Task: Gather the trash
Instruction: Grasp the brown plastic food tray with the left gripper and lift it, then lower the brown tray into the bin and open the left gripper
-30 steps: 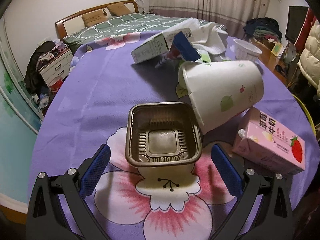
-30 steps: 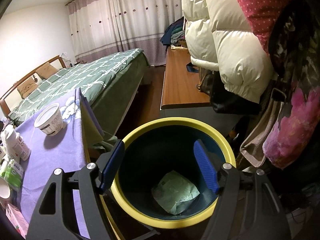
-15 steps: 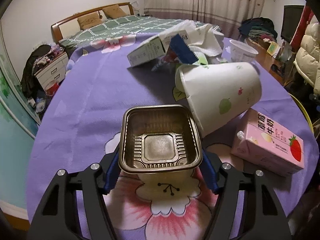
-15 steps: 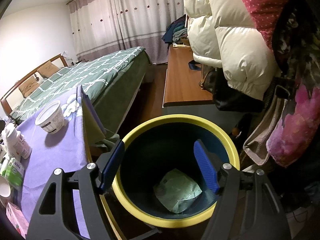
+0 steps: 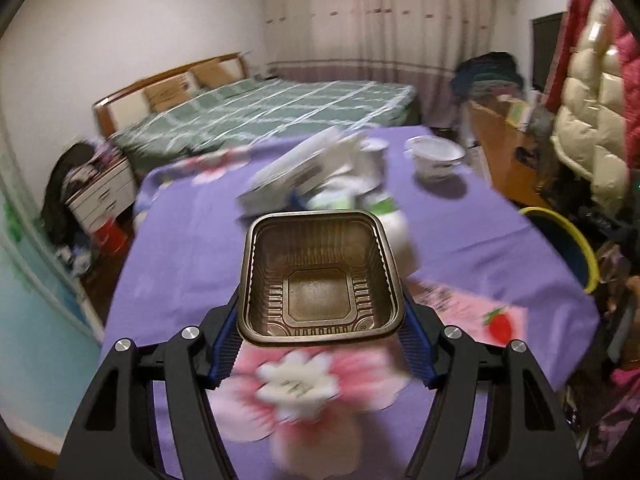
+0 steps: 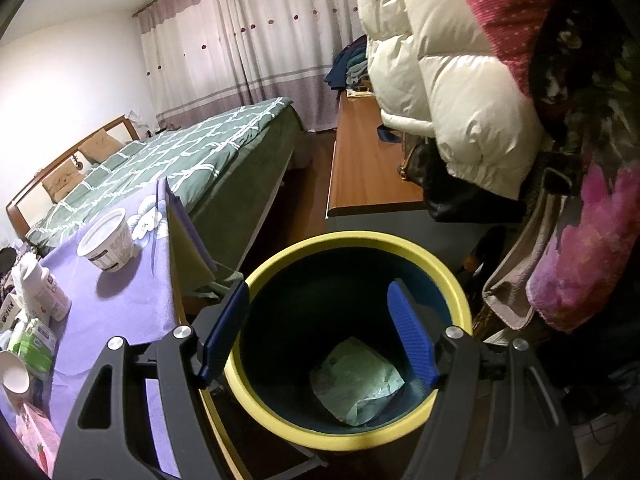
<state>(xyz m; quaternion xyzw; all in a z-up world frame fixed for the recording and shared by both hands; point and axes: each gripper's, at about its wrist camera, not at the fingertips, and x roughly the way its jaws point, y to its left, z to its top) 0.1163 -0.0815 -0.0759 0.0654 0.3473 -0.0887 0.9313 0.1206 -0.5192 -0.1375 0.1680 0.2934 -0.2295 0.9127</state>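
My left fingers (image 5: 320,334) are closed on the brown tray (image 5: 320,276), one blue pad pressed to each side of it, and the tray hangs level above the purple flowered cloth of the bench (image 5: 188,248), clear of the surface. Its ribbed inside faces up and holds nothing I can see. Beyond it the view is blurred: a heap of white cartons and wrappers (image 5: 316,176) sits near the middle of the bench, a white tub (image 5: 434,158) stands farther off toward the right edge, and a pink carton (image 5: 472,308) with a strawberry on it lies flat just right of the tray. The bin (image 5: 568,240) shows past the bench's right edge. My right fingers (image 6: 320,332) are spread wide and grip nothing; they hang over the mouth of the bin (image 6: 352,240), which has a yellow rim and dark inside. A crumpled green wrapper (image 6: 356,380) lies on its bottom. To the left of the bin the bench corner (image 6: 132,296) carries the tub (image 6: 106,244), upright, and a white bottle (image 6: 44,292) nearer the edge of view.
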